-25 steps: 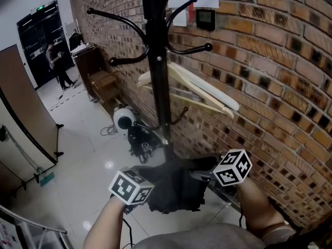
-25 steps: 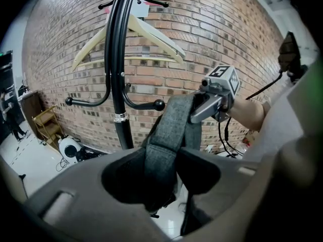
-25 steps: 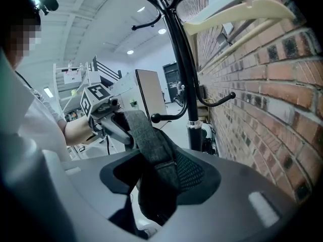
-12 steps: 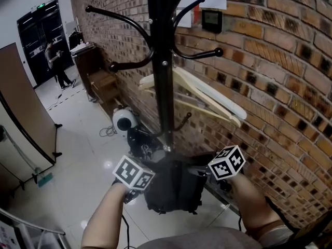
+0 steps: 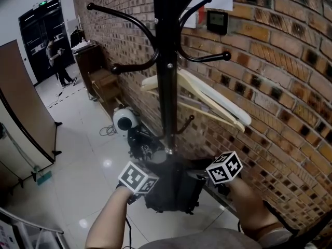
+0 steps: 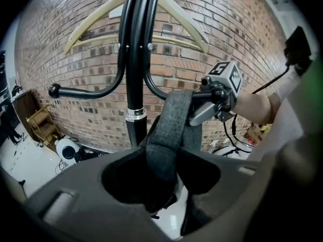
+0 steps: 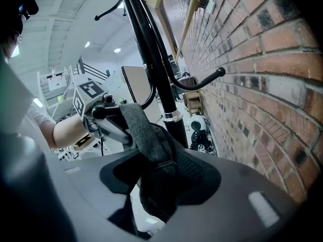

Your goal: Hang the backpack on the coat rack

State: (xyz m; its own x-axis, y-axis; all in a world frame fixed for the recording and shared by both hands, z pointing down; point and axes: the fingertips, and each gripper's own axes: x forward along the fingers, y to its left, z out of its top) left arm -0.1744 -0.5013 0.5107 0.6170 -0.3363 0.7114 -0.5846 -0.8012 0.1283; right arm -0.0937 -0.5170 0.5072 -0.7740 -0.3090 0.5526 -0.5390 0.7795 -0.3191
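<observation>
The black coat rack stands against the brick wall, with curved hooks on both sides of its pole. A dark backpack hangs low in front of the pole's base, held between my two grippers. My left gripper is shut on a grey shoulder strap that runs up to the right gripper. My right gripper is shut on the strap too, with the left gripper just beyond it. A low hook juts out above the strap.
Wooden hangers hang on the rack's right side. A white round device and cables lie on the floor by the rack's foot. Wooden furniture lines the wall; a brown partition stands left. A person stands far off.
Both grippers and the backpack have drifted closer to the rack's pole and a little lower. The grip on the strap looks the same.
</observation>
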